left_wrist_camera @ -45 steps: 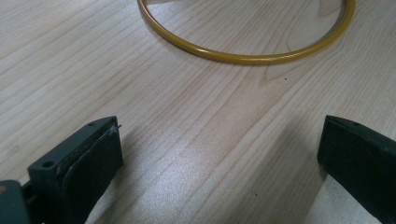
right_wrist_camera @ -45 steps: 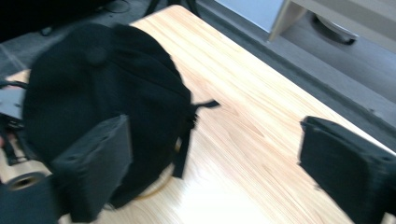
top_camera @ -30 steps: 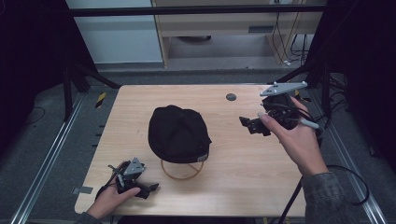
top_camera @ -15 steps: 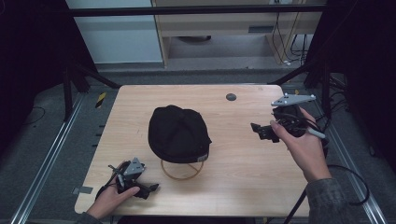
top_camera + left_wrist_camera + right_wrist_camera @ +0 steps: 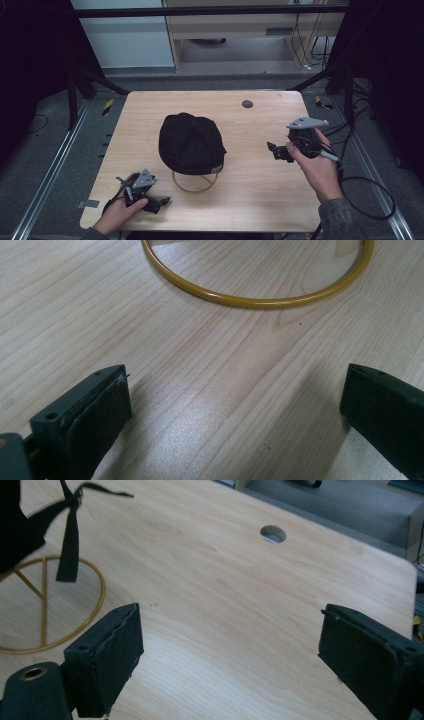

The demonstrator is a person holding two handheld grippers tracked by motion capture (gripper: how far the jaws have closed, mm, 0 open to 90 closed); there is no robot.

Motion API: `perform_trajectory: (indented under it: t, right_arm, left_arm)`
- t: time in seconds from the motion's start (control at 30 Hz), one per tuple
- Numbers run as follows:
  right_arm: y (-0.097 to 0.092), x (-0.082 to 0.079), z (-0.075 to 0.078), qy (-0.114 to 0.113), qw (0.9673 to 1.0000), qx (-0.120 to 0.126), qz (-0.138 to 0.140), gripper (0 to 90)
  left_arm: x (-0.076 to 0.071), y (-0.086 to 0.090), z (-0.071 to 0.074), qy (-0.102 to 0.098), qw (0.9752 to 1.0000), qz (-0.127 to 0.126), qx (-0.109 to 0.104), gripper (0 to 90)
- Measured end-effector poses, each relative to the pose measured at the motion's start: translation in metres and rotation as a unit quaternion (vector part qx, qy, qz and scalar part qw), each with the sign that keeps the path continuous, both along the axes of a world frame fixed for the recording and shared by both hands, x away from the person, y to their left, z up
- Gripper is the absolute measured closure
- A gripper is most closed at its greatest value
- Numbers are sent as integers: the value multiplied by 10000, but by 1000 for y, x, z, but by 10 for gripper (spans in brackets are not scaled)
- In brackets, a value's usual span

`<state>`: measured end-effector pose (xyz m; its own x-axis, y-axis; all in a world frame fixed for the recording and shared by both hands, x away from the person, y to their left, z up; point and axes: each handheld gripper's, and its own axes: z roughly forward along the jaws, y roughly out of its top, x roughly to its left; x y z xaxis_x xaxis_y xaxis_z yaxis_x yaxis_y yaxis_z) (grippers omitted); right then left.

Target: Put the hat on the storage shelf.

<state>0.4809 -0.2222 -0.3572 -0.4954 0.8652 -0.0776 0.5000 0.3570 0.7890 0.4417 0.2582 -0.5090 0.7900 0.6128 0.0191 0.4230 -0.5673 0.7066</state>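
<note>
A black cap [image 5: 191,142] sits on a gold wire stand whose round base ring [image 5: 194,183] rests on the wooden table [image 5: 250,195]. My left gripper [image 5: 159,203] lies low at the table's front left, open, its jaws empty over bare wood with the ring [image 5: 260,295] just ahead. To the right of the cap, above the table, my right gripper [image 5: 275,151] is held open with nothing in it. In the right gripper view the stand's ring [image 5: 50,605] and a dangling black strap [image 5: 70,535] of the cap show at the left.
A round cable hole [image 5: 247,104] sits in the table near its far edge, also the hole [image 5: 273,534] in the right gripper view. A black cable [image 5: 370,200] trails off the table's right side. Metal frame rails run along both sides.
My right gripper has drawn back to the right and toward the near side, away from the cap. The left gripper has stayed still.
</note>
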Motion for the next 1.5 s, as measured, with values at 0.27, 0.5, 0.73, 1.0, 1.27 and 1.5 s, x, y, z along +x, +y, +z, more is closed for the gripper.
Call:
perform_trajectory:
  t: [0.27,0.5,0.73,1.0,1.27,1.5]
  right_arm:
    - [5,8,-42,253,9996,66,-68,118]
    - [8,23,-81,473,9985,220,-157,134]
    - [12,42,-114,636,9962,460,-384,136]
    - [17,57,-130,691,9941,603,-584,137]
    - [21,63,-139,706,9932,668,-641,136]
    - [26,64,-148,764,9935,582,-605,128]
  left_arm:
    - [0,0,0,0,10000,-1,1,0]
    - [0,0,0,-1,10000,0,0,0]
    - [0,0,0,-1,10000,0,1,0]
    - [0,0,0,-3,10000,-2,0,0]
    - [0,0,0,1,10000,1,2,0]
    - [0,0,0,1,10000,1,3,0]
